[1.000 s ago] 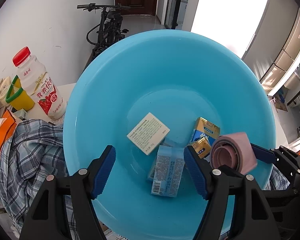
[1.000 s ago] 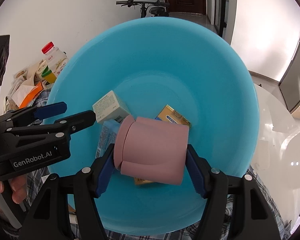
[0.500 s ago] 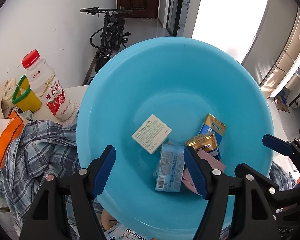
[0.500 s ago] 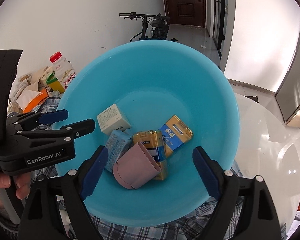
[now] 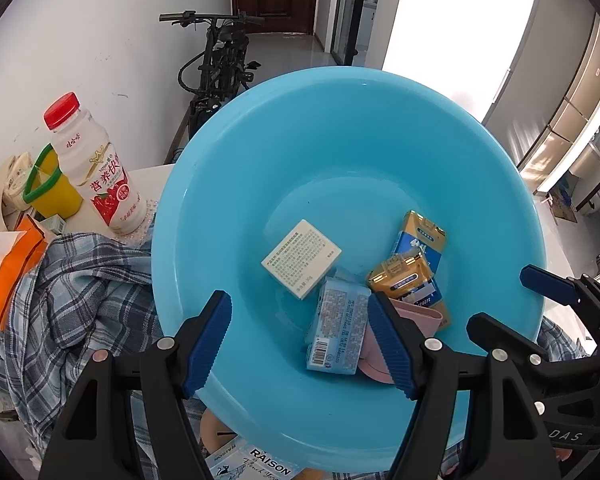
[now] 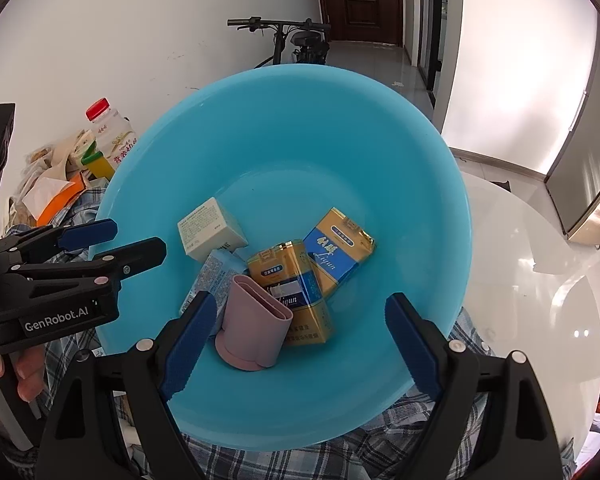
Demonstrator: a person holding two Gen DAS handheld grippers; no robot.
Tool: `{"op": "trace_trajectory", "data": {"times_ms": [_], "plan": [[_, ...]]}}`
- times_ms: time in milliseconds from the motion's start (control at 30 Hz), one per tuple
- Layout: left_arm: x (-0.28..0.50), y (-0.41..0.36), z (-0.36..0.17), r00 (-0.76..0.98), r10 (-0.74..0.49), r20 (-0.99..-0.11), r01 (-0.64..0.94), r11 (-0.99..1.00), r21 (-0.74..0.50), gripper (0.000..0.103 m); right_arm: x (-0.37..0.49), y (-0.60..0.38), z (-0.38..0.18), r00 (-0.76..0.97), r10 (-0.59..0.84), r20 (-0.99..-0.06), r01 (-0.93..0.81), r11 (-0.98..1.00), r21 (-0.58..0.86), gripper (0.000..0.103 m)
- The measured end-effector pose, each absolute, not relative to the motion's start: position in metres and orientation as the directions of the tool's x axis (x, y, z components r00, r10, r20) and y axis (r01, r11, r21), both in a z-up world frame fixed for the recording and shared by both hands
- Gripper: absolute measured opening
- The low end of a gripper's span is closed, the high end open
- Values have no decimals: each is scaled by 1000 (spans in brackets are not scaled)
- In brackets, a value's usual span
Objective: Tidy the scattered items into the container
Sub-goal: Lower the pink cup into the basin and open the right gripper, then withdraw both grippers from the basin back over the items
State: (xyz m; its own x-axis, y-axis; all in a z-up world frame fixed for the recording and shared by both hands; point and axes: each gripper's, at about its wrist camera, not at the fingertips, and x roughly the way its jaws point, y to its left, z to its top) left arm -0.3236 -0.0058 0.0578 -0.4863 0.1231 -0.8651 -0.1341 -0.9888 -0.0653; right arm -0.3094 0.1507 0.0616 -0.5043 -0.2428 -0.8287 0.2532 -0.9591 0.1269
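Observation:
A big blue basin [image 5: 340, 128] [image 6: 284, 128] holds a white box [image 5: 301, 257] [image 6: 210, 229], a light blue pack [image 5: 337, 328] [image 6: 214, 276], two gold-and-blue packs [image 5: 420, 236] [image 6: 336, 250] and a pink collapsed cup [image 6: 256, 322] [image 5: 416, 316]. My left gripper [image 5: 300, 344] is open and empty over the basin's near rim; it also shows in the right wrist view [image 6: 112, 240]. My right gripper [image 6: 296, 344] is open and empty above the pink cup; it also shows in the left wrist view [image 5: 512, 300].
A red-capped drink bottle [image 5: 96, 172] [image 6: 112, 136] stands left of the basin beside a yellow cup [image 5: 56, 188], an orange packet [image 5: 12, 264] and bags. Plaid cloth [image 5: 80, 288] lies under the basin. A RAISON-labelled pack [image 5: 260, 466] lies at the near edge. A white round table [image 6: 540, 280] extends right.
My right gripper opened and let the pink cup drop into the basin, then drew back and up. My left gripper also drew back a little, still open.

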Motion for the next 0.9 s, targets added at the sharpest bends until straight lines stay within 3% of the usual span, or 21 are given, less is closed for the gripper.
{"op": "trace_trajectory", "data": {"times_ms": [267,433,567,900], "plan": [[-311,-6,99,-566,129,-815,-139,-989,-60,73,-296,160,98,-578,-259,-773,252,-959,133,85],[-274,-3,157,-702,155,-695,-169,-984,-49,73,-265,168,143,-700,-276,-659,260,-958,126,85],[-250,4,191,-742,160,-650,-210,-978,-1,75,-243,168,172,-768,-275,-578,275,-957,90,85],[-220,2,199,-750,161,-641,-220,-975,12,79,-213,174,180,-763,-300,-573,290,-951,111,85]]}}
